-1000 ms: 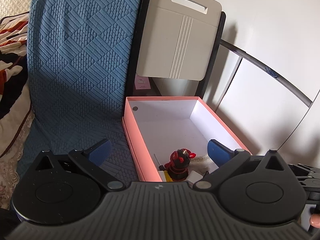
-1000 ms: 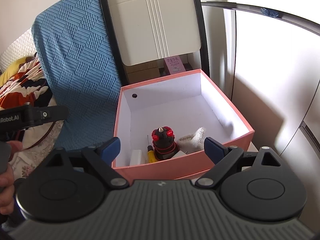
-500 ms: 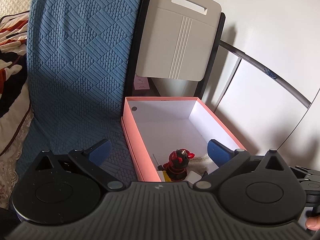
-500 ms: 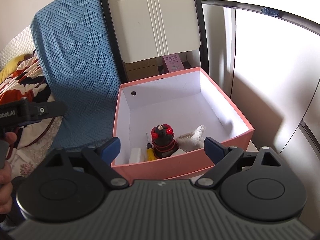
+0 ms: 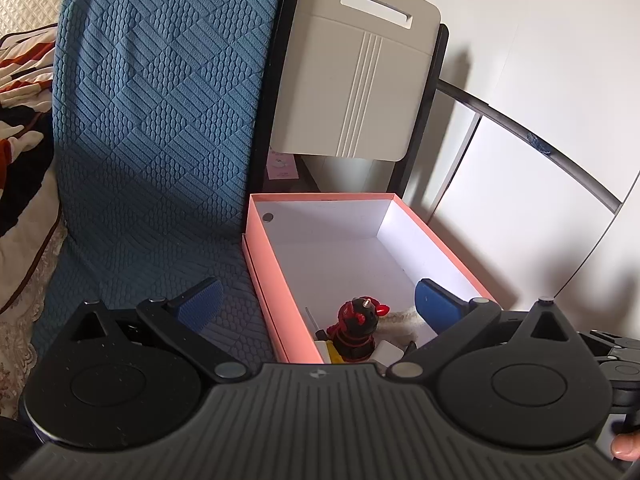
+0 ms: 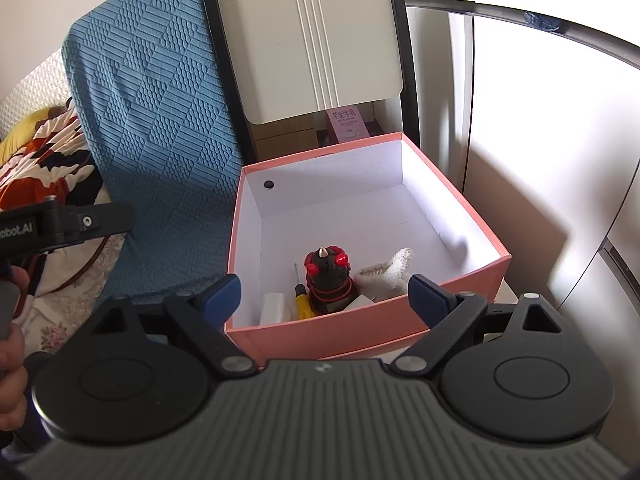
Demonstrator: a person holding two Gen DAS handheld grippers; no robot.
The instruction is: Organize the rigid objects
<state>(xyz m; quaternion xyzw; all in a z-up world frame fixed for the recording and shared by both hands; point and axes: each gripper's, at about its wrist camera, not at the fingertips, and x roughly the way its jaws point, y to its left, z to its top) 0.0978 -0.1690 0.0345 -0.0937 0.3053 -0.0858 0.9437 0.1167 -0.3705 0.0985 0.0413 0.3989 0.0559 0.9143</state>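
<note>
A pink cardboard box with a white inside (image 6: 404, 326) stands open beside a blue quilted cushion cover (image 6: 160, 128), with a folded beige plastic chair back (image 6: 316, 36) leaning upright behind it. All the small things sit together at the near end of the box. A black and red toy figure with red eyes and a metal spike on top (image 6: 329, 278) stands upright in the middle. Just to its left lies a small screwdriver with a yellow handle (image 6: 302, 298), its thin shaft pointing toward the far wall of the box, and left of that a small white block (image 6: 275, 308) leans against the near wall. To the right of the figure lies a fluffy white piece of cloth or plush (image 6: 390, 268), and a small white flat piece (image 6: 362, 303) shows at the figure's base. The far half of the box floor is bare.

The right gripper (image 6: 324, 294) hangs just before the near wall of the box, tilted downward, its blue-padded jaws spread wide with nothing between them. The left gripper (image 5: 318, 300) is over the box's left side, one blue pad above the cushion cover and the other above the inside of the box; its jaws are spread wide too and hold nothing. From this side the toy figure (image 5: 356, 330) shows at the near corner.

A small pink carton with print (image 6: 347, 124) stands behind the box, under the chair back. A patterned bedspread (image 6: 44, 152) lies to the left.
</note>
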